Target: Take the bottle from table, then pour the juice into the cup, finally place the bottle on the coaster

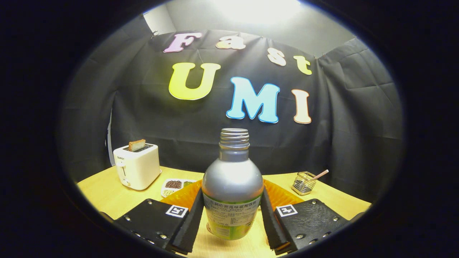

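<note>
Left of the bottle sits a white boxy toaster [137, 166] with a slice of toast up top, a small white tray of beans [174, 185] nearer. Centre stage: the silver, uncapped bottle with a green label [232, 186] stands upright on the pale wooden worktop [104, 195], and the gripper [231, 224] hugs both its flanks — gripping, it looks like. An orange ridged mat [281, 196] lies behind it. Right, a wire basket [303, 183]. Best lift straight, neck level, no sloshing.
</note>
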`<action>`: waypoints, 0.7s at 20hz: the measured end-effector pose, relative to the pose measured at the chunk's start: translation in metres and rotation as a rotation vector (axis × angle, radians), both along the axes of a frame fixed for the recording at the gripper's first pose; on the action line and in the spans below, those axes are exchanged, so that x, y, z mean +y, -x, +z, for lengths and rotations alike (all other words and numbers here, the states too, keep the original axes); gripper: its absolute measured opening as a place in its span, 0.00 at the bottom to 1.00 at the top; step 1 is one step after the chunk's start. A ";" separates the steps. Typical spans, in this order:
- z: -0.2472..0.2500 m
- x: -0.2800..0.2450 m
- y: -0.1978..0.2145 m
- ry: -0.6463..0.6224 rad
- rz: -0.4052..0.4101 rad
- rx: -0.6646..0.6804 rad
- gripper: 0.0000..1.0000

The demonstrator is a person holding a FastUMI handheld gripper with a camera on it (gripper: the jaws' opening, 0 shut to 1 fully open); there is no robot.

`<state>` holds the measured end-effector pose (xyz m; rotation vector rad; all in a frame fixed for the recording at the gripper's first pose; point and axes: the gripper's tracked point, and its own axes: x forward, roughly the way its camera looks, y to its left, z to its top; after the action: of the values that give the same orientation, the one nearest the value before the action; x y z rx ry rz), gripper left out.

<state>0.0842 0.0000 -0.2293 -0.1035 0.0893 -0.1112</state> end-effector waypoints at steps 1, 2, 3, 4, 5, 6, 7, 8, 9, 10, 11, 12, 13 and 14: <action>-0.005 0.002 -0.005 -0.012 0.011 0.000 0.75; -0.012 0.001 -0.009 -0.017 0.011 0.008 0.75; -0.019 -0.002 -0.014 -0.018 0.008 0.016 0.75; -0.024 -0.004 -0.019 -0.021 0.010 0.014 0.75; -0.028 -0.005 -0.025 -0.025 0.013 0.011 0.75; -0.032 -0.004 -0.030 -0.028 0.022 0.001 0.75; -0.037 -0.005 -0.035 -0.020 0.027 -0.006 0.75; -0.043 -0.007 -0.040 -0.008 0.034 -0.006 0.75; -0.049 -0.006 -0.046 0.001 0.036 0.002 0.75; -0.056 -0.006 -0.048 0.008 0.037 0.015 0.75; -0.061 -0.004 -0.052 0.004 0.043 0.021 0.75; -0.067 -0.003 -0.056 0.003 0.044 0.032 0.75; -0.072 -0.004 -0.058 0.007 0.042 0.046 0.75; -0.077 -0.003 -0.060 0.008 0.049 0.055 0.75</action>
<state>0.1444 -0.0028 -0.3059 -0.1172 0.1414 -0.0595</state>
